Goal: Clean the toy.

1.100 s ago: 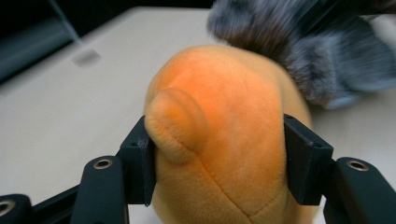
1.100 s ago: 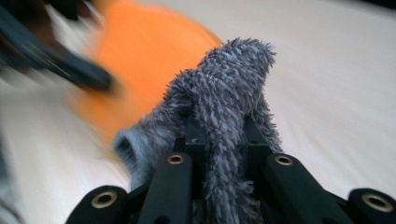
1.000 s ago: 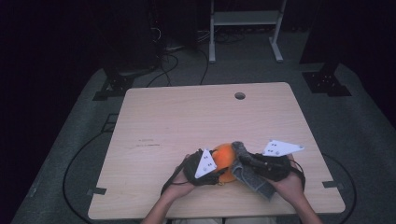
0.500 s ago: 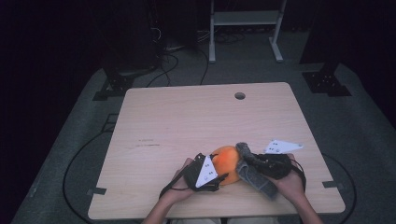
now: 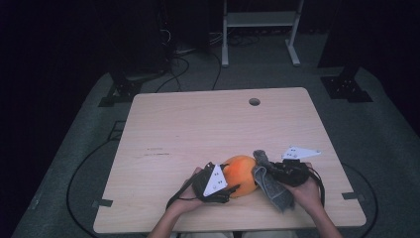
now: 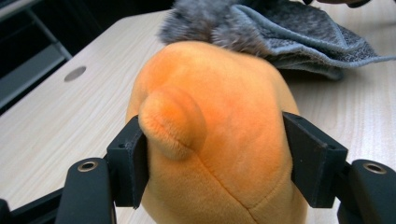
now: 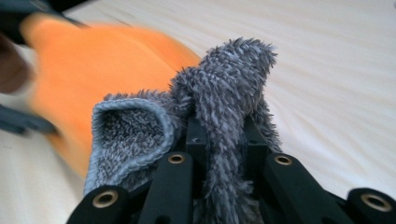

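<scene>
Jaws of left gripper [image 5: 229, 184] clamped on orange plush [image 6: 215, 135], right gripper [image 5: 271, 171] pinching grey fuzzy hat [image 7: 224, 102]; best to stretch opening wide, then ease over plush top

Black fingers [image 6: 128, 161] with brass-ringed screw holes; white triangular plates, black cables, bare forearms.
</scene>
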